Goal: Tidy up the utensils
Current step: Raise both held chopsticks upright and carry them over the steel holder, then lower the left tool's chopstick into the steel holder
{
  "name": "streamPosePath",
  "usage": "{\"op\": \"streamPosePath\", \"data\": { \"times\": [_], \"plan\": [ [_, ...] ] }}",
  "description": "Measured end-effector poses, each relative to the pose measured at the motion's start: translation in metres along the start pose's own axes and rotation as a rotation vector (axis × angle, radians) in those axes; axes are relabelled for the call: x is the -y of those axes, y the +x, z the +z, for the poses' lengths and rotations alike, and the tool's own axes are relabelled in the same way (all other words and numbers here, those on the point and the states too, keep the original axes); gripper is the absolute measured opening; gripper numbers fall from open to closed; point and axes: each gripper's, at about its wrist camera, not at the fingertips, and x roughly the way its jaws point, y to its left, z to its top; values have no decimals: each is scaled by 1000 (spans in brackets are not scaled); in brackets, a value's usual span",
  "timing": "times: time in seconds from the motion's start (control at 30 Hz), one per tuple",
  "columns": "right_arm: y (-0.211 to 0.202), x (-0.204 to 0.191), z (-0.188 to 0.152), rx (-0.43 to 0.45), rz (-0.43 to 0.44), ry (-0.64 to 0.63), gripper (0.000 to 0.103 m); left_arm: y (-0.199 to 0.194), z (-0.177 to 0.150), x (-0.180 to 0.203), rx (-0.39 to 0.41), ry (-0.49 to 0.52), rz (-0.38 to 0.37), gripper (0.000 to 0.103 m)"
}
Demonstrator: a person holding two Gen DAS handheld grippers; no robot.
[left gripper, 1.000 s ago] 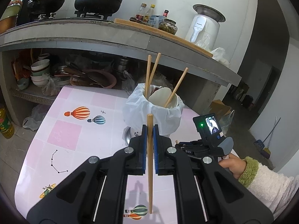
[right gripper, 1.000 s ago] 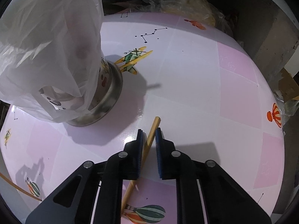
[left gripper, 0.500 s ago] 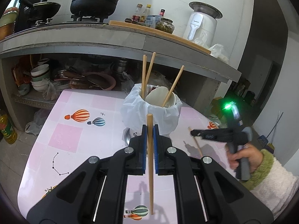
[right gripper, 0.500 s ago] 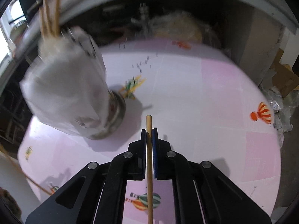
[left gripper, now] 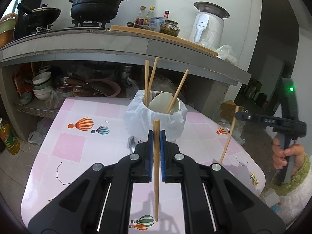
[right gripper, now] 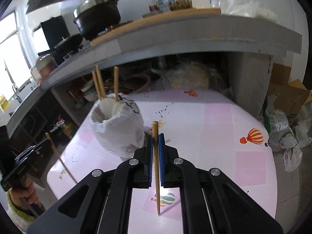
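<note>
Right gripper (right gripper: 155, 136) has come up off the desk (left gripper: 78, 146) since the earlier frame, its fingers closed from loosely straddling a flat-lying chopstick to clamped on it, and that right chopstick (right gripper: 156, 165) now hangs near upright, clear of the desk. Left to right: left gripper (left gripper: 156, 134) hardly moved, fingers clamped on the left chopstick (left gripper: 156, 167), also near upright, tip down just over the desk. Bag-lined holder (left gripper: 156, 119) stands straight ahead of the left gripper, just beyond its fingers, three chopsticks (left gripper: 150, 81) already standing in it beside a pale bowl-like piece. Right gripper sits further off, to the holder's right. Judgement: left is nearer and lined up; each stick needs lifting above the rim, long axis kept vertical, then lowering in.
</note>
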Motion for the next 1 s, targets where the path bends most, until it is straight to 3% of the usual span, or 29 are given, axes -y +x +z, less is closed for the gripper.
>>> {"op": "streamPosePath", "data": {
  "times": [0.3,0.77,1.0],
  "plan": [
    [-26,-1,-2,53,19,11,6,-26,28,2,76,19,1,5],
    [-28,1,-5,65,18,19,6,-86,137,27,341,94,-66,5],
    [-32,1,-6,68,17,22,6,-61,176,39,373,112,-92,5]
  ]
}}
